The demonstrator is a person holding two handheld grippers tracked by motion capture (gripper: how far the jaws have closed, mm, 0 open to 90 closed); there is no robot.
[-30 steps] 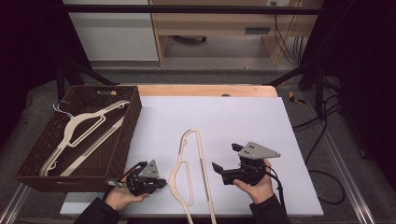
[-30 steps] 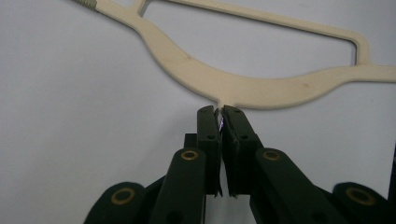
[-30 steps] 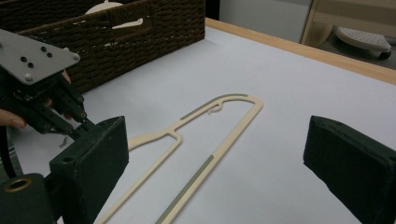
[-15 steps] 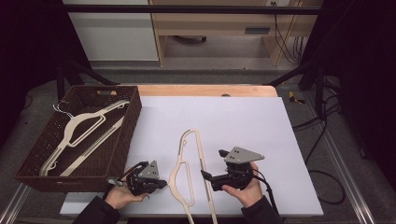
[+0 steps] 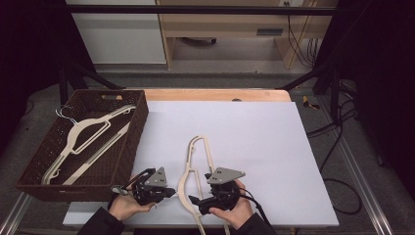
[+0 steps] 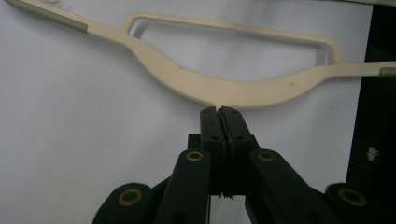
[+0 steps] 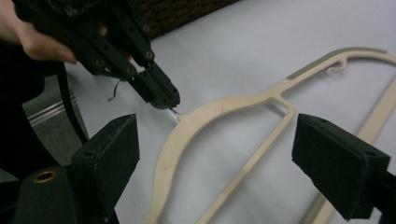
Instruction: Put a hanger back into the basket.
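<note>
two claws, left claw (image 6: 222, 111) clenched at smooth curved wooden hanger (image 6: 224, 91), right claw (image 7: 215, 163) spread wide

White sheet (image 5: 254, 132) beyond the hanger (image 5: 198, 156) lies open; basket (image 5: 125, 147) walls the left.

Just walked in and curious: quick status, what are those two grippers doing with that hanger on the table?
Left gripper shut, tips at the hanger's neck, on its wire hook. Right gripper open, hovering over the hanger. Second hanger lies in basket. Nothing in the way.
</note>
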